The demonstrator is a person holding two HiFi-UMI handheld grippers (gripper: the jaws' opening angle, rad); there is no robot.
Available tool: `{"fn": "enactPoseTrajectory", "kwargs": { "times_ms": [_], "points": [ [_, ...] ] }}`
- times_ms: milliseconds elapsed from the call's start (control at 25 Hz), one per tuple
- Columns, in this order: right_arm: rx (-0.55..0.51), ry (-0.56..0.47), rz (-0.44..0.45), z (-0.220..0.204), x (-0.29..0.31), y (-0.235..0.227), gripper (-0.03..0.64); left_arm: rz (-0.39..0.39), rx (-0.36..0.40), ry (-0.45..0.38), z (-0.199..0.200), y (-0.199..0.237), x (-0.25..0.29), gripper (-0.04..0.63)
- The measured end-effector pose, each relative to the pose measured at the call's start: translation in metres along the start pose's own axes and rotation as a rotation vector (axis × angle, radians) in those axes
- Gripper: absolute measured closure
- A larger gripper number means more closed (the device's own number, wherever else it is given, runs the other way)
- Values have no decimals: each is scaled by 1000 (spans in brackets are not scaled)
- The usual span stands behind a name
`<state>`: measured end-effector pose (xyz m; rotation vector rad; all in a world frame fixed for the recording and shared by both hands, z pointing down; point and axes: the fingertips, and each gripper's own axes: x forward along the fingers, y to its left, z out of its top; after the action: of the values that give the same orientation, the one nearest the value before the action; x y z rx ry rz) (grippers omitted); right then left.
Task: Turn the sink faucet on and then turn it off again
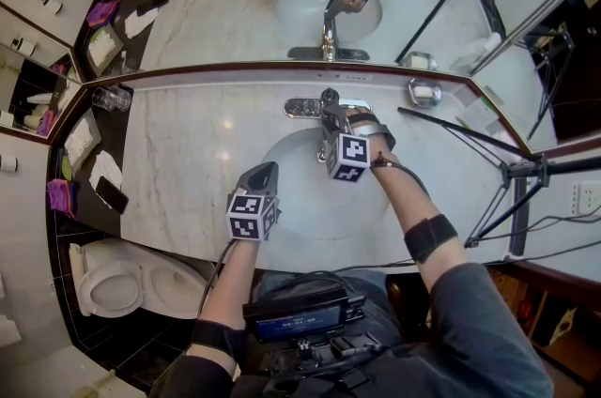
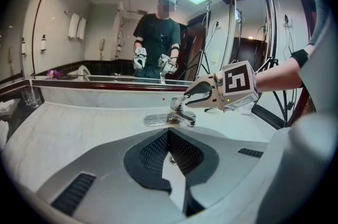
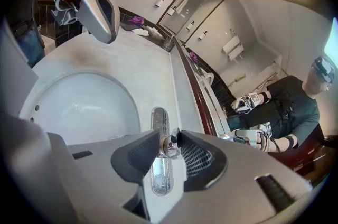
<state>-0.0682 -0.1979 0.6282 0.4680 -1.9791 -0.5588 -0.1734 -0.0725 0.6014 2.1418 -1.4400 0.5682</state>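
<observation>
The right tool is clamping its two dark pads on the lever of the chrome single-lever sink faucet. The faucet is standing on a flat chrome base plate at the back rim of the white oval sink basin, just in front of the wall mirror. The left tool is hovering over the near side of the basin, its jaws lying closed together with nothing between them, well apart from the faucet. The basin is sitting in the pale marble worktop. A small silver dish is resting on the worktop to the right of the faucet, close to the mirror.
</observation>
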Motion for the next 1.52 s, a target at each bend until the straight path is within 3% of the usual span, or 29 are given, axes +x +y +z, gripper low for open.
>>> {"fn": "enactPoseTrajectory", "kwargs": {
  "times_ms": [600,1120,1400,1520],
  "points": [
    [-14,20,53,-3,3,34,494,1,-10,1,-1,0,2,592],
    [-19,20,23,-3,4,34,499,18,-17,-1,-6,4,-3,592],
    [56,34,-6,-4,-2,34,499,33,-12,-10,-6,5,-12,592],
    [141,22,-11,-5,-12,36,500,38,-6,-20,-4,6,-18,592]
  ]
}}
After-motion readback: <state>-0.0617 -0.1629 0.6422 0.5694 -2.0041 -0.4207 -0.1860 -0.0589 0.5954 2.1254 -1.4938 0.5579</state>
